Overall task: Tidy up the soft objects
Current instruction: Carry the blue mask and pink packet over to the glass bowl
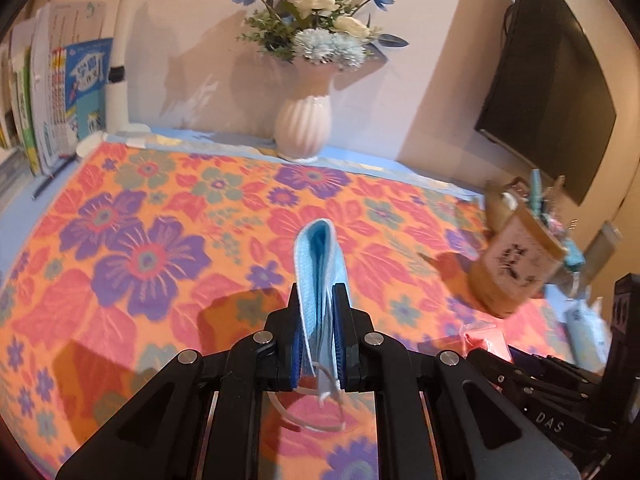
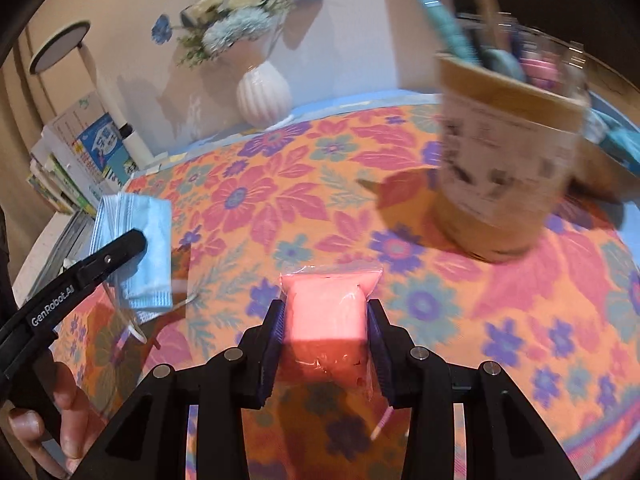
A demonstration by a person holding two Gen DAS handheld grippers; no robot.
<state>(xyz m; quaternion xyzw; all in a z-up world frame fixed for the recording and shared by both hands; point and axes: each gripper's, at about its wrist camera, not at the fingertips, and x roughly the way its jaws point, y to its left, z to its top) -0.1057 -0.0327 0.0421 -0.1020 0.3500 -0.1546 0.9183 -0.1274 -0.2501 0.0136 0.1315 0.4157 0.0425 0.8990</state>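
Left hand-held gripper (image 1: 318,300) clamping blue mask (image 1: 320,268), right hand-held gripper (image 2: 326,320) gripping pink packet (image 2: 328,308)

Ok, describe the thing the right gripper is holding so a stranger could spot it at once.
Start at the floral tablecloth and the tan pen holder standing on it. In front of that holder, the right gripper is shut on a pink packet in clear plastic wrap. It is the only pink item; the left gripper beside it holds a blue face mask.

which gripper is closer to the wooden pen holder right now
Right. The right gripper, shut on a pink packet, has the pen holder just ahead to its right. The left gripper, holding a blue face mask, sits further left of it.
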